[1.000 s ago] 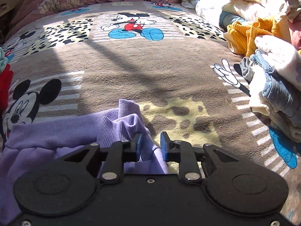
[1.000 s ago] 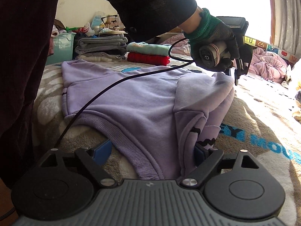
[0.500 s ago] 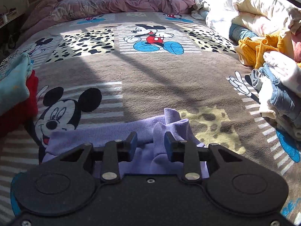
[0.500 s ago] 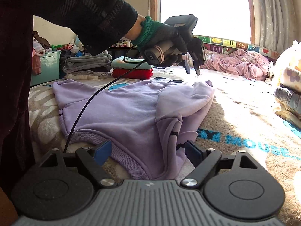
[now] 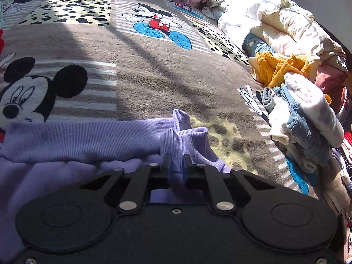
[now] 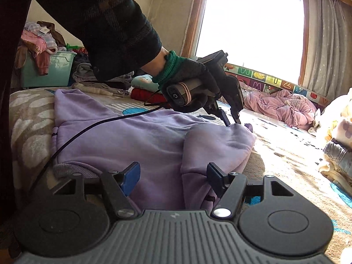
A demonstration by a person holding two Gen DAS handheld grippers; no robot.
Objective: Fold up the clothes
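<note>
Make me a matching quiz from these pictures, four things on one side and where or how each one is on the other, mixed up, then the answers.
Things:
1. left gripper
2. right gripper
3. yellow knit
4. teal bin

States:
A. fingers apart, closing around the purple sweatshirt's near edge
B. in the unfolded pile, right of the blanket
C. fingers pinched on the sweatshirt's ribbed cuff
D. by the wall, clothes heaped on it

Pairs: 1-C, 2-A, 3-B, 4-D

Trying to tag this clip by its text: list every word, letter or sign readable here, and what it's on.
"W", "U": tiles on the alphabet strip; the other tiles are too blurred.
Power symbol: handle end of the left gripper.
Blue lettering on the blanket: cut off, unreadable.
</note>
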